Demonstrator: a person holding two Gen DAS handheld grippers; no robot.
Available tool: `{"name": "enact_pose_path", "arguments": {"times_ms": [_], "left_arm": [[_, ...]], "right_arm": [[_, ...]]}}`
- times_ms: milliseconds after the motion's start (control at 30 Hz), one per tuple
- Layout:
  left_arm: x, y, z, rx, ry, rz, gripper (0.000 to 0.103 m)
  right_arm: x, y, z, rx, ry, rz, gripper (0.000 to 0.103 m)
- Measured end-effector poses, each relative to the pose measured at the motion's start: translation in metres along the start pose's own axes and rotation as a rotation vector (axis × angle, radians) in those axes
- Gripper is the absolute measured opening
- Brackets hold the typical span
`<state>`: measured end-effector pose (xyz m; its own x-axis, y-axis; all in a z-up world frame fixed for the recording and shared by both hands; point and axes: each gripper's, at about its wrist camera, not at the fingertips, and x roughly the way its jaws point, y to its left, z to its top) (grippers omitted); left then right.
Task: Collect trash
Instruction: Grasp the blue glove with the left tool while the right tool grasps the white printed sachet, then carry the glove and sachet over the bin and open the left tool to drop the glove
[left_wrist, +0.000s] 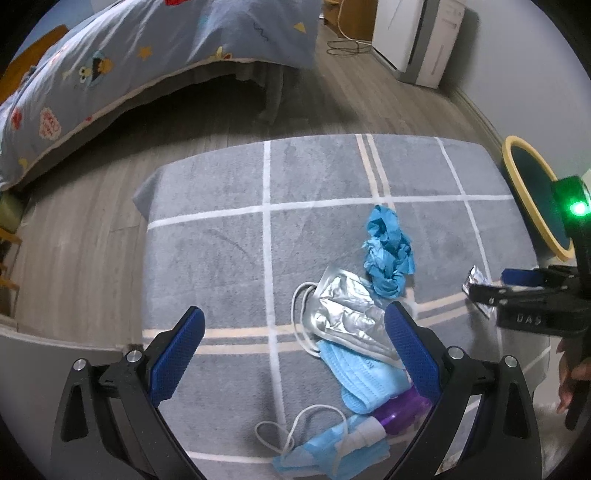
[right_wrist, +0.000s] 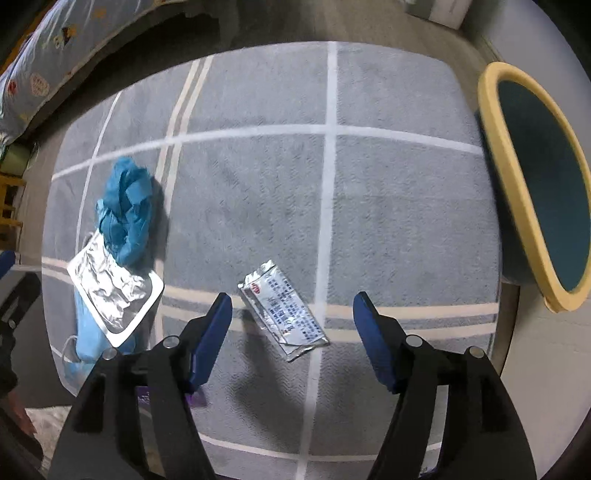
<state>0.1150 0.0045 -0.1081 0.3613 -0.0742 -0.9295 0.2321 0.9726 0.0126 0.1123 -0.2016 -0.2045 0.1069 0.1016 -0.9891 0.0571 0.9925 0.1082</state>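
Trash lies on a grey rug (left_wrist: 221, 258). A crumpled blue glove (left_wrist: 388, 254) (right_wrist: 127, 210), a silver foil pouch (left_wrist: 347, 314) (right_wrist: 114, 291), blue face masks (left_wrist: 364, 380) and a purple item (left_wrist: 399, 410) lie together. My left gripper (left_wrist: 295, 354) is open above them, empty. A small printed foil sachet (right_wrist: 284, 314) (left_wrist: 478, 286) lies apart to the right. My right gripper (right_wrist: 291, 332) is open just above it, one finger on each side, empty. It shows in the left wrist view at the right edge (left_wrist: 491, 291).
A bin with a yellow rim and dark inside (right_wrist: 517, 206) (left_wrist: 517, 173) stands at the rug's right edge. A bed with a patterned blue cover (left_wrist: 110, 74) is at the far left. A white appliance (left_wrist: 417, 37) stands by the far wall.
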Motion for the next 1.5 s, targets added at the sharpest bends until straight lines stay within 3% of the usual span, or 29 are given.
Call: {"name": "enact_pose_path", "arguments": {"times_ms": [100,167,233,500,667,900,1067,1167,1200,1233,1500], "left_arm": [[0.0,0.004,0.0,-0.016,-0.001,-0.004,0.097],[0.001,0.005,0.0,-0.017,0.002,-0.004,0.097],[0.002,0.005,0.001,-0.014,0.003,-0.004,0.097],[0.017,-0.017,0.012,0.055,-0.002,-0.004,0.097],[0.034,-0.039,0.021,0.096,0.004,-0.052,0.095],[0.049,-0.062,0.03,0.148,-0.001,-0.065,0.092],[0.065,-0.082,0.029,0.225,0.036,-0.067,0.076],[0.079,-0.085,0.025,0.248,0.091,-0.036,0.06],[0.081,-0.085,0.024,0.249,0.101,-0.038,0.047],[0.081,-0.084,0.025,0.244,0.102,-0.046,0.041],[0.034,-0.079,0.04,0.179,-0.079,-0.118,0.041]], "right_arm": [[0.006,0.011,-0.001,-0.08,0.0,-0.063,0.059],[0.003,0.017,-0.001,-0.113,-0.013,-0.088,0.027],[0.001,0.014,0.0,-0.093,-0.019,-0.07,0.022],[-0.026,-0.015,0.007,-0.015,-0.073,-0.047,0.022],[-0.032,-0.042,0.011,0.032,-0.085,-0.025,0.022],[-0.036,-0.052,0.012,0.058,-0.1,0.006,0.022],[-0.039,-0.065,0.01,0.082,-0.104,0.008,0.022],[-0.042,-0.067,0.011,0.097,-0.112,0.015,0.022],[-0.044,-0.069,0.011,0.099,-0.116,0.016,0.022],[-0.044,-0.068,0.012,0.101,-0.12,0.017,0.022],[-0.067,-0.072,0.016,0.123,-0.182,0.063,0.022]]}}
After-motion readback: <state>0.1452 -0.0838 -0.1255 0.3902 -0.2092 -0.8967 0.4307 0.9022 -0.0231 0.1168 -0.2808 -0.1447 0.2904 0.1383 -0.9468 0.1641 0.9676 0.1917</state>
